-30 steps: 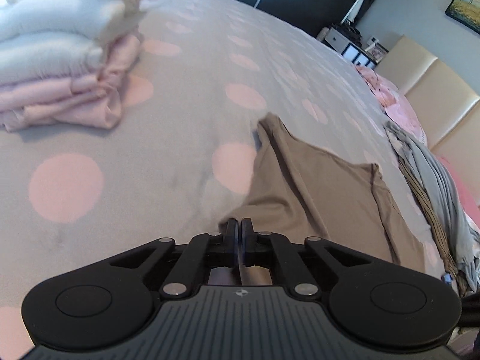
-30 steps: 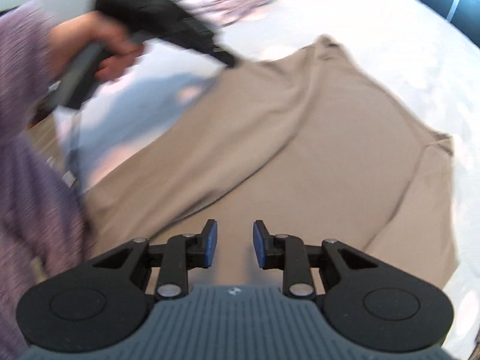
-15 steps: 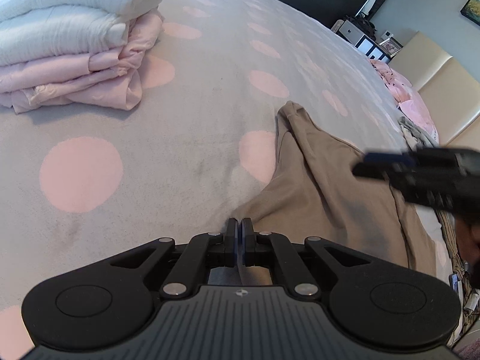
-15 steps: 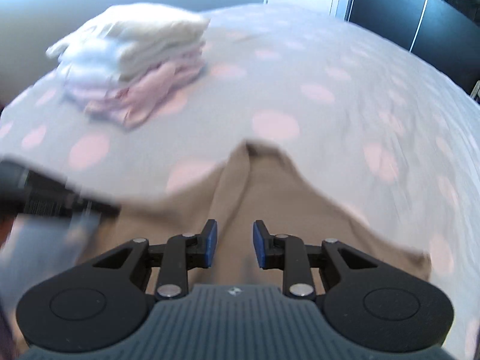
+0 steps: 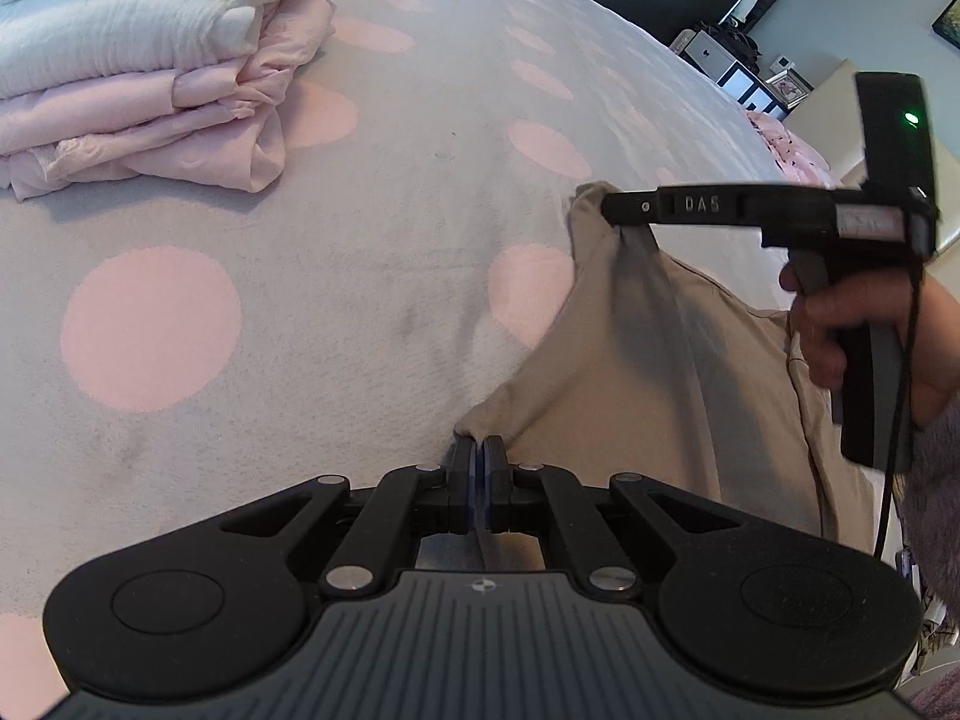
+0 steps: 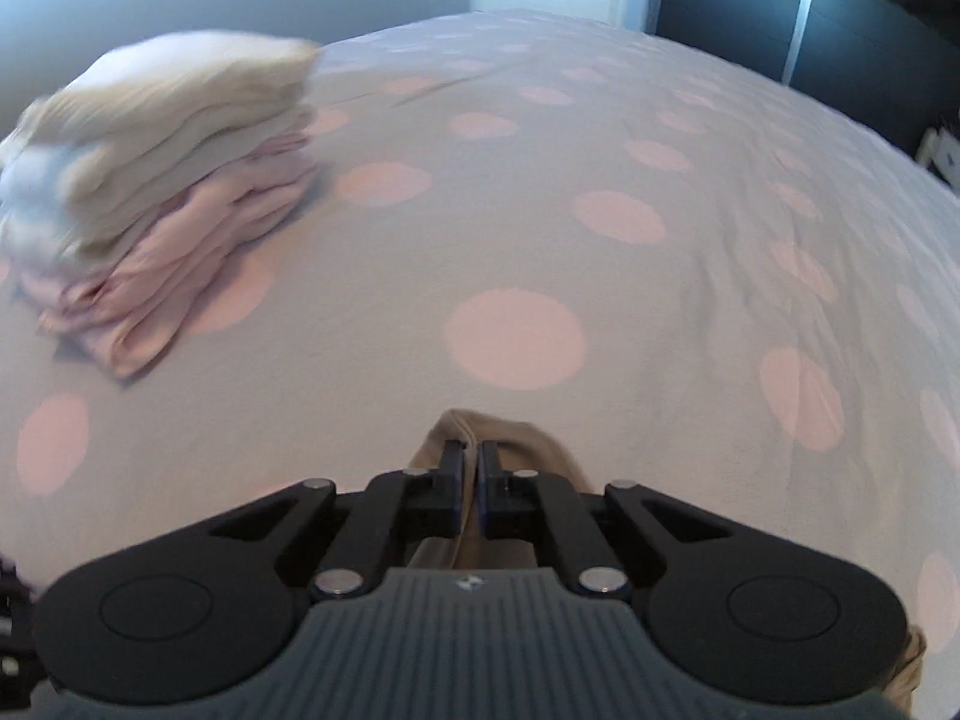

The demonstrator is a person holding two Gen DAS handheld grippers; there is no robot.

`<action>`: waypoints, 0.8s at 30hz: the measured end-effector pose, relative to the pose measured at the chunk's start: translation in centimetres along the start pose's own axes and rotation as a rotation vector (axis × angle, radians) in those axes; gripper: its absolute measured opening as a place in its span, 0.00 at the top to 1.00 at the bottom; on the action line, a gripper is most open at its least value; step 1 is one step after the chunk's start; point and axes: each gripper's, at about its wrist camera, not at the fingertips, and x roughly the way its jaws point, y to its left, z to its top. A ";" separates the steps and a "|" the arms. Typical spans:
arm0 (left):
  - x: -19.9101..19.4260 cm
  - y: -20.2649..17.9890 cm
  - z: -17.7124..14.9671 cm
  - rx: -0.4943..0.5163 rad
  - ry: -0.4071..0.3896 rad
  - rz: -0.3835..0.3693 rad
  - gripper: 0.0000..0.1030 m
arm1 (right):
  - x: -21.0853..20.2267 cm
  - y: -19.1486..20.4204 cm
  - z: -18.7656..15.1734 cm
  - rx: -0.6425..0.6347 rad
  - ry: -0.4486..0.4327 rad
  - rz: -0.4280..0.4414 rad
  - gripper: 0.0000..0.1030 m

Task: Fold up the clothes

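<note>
The left gripper (image 5: 478, 450) is clamped tight on 1 near corner of the tan garment (image 5: 672, 372), and the right gripper (image 6: 471, 457), its jaws just closing in, now pinches the far corner, so the cloth's edge stretches between the 2 tools, running away from the left camera toward the upper right. That 1 tan garment lies on the grey bedspread with pink dots (image 5: 372, 192), right of the left gripper, while 1 stack of folded clothes (image 5: 138, 66), white pieces on pink ones, sits well apart at the upper left, and 1 hand (image 5: 852, 324) grips the right tool's handle.
</note>
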 end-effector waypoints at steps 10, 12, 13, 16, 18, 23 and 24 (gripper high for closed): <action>-0.1 0.1 0.0 -0.005 0.006 -0.006 0.99 | -0.6 -4.6 -0.1 0.225 -0.004 0.044 0.79; -0.4 0.1 0.0 -0.005 0.003 -0.012 0.99 | -1.7 -4.6 -0.7 0.221 -0.006 0.048 0.79; -0.6 0.1 0.1 -0.005 -0.001 -0.010 0.99 | -2.5 -4.4 -1.1 0.211 -0.010 0.045 0.77; -1.8 -0.1 0.1 -0.005 -0.018 0.001 0.98 | -5.0 -3.8 -2.6 0.173 -0.016 0.044 0.71; -2.9 -0.4 0.1 0.005 -0.035 0.007 0.95 | -6.9 -3.0 -3.9 0.157 -0.014 0.056 0.69; -5.9 -1.9 -1.7 0.054 -0.040 -0.005 0.89 | -13.1 -0.7 -8.8 0.127 -0.005 0.104 0.67; -6.6 -2.3 -2.4 0.070 -0.038 -0.006 0.89 | -14.4 -0.1 -10.1 0.119 -0.002 0.114 0.67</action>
